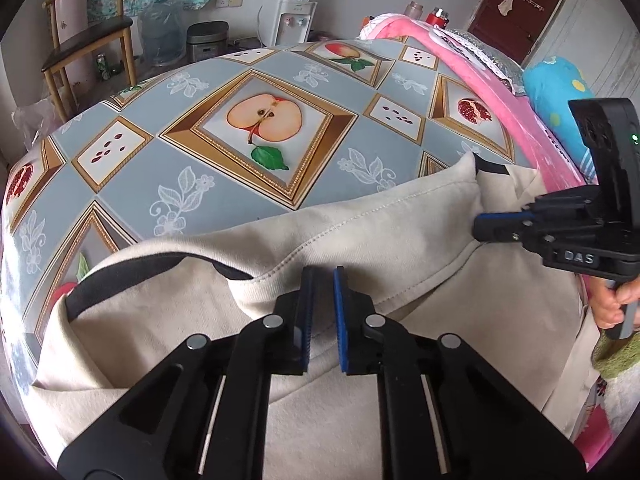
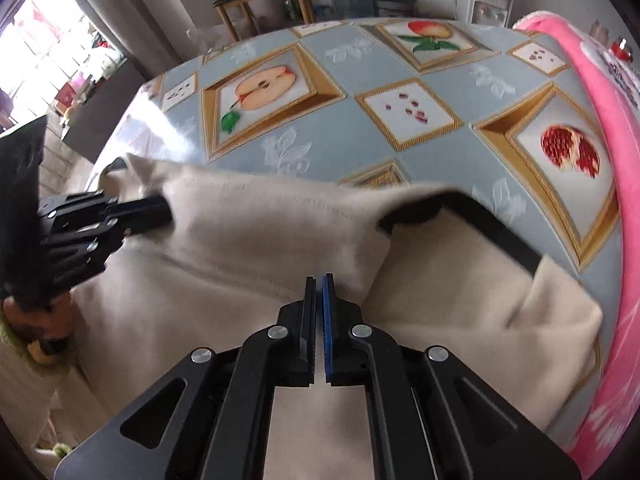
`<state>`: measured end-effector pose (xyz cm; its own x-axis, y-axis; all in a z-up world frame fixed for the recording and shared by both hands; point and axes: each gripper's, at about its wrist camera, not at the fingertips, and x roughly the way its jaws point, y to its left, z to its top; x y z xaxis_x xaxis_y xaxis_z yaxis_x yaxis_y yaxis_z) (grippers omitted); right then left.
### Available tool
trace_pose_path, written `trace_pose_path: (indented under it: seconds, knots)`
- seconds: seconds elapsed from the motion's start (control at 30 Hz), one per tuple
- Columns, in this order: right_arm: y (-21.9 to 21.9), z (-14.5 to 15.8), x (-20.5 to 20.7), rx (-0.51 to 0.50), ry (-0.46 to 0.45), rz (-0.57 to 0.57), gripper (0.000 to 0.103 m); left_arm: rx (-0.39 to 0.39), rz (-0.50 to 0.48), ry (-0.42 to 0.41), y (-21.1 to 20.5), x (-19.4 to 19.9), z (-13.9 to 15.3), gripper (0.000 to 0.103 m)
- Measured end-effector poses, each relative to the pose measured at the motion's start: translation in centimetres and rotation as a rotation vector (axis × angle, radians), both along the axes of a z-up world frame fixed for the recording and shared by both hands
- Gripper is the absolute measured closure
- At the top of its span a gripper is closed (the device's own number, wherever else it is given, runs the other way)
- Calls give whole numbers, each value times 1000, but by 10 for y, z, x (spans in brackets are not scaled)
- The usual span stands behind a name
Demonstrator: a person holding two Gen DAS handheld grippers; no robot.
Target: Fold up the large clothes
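**On the fruit-print table: both claws pinching thin**

At the near edge, the cream garment (image 1: 360, 232) lies bunched. The left gripper (image 1: 322, 280) and right gripper (image 2: 319, 284) each clamp a shallow fold; lifting unevenly could slip one.

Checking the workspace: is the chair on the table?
No, the chair stands on the floor beyond the table, by the far wall.

place: lived-in home room | evidence: fruit-print tablecloth (image 1: 224, 128), water dispenser (image 1: 290, 20), wooden chair (image 1: 86, 40), rice cooker (image 1: 208, 40)
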<state>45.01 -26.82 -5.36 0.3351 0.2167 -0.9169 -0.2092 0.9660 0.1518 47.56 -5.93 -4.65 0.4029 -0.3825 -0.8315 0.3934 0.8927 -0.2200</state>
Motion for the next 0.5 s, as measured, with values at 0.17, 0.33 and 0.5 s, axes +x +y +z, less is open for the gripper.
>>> trace_pose_path:
  seconds: [0.17,0.33,0.5]
  knots:
    - [1,-1,-2,-4,-18,3,100,15,-11,-13,1,1,0,97]
    - [-5,7,-13,4,15,-25,98,2,-17,-19,5,-4,0,97]
    - [27,40,-10,175,-68,39,97,-43,-20,1,11,-1,-2,97]
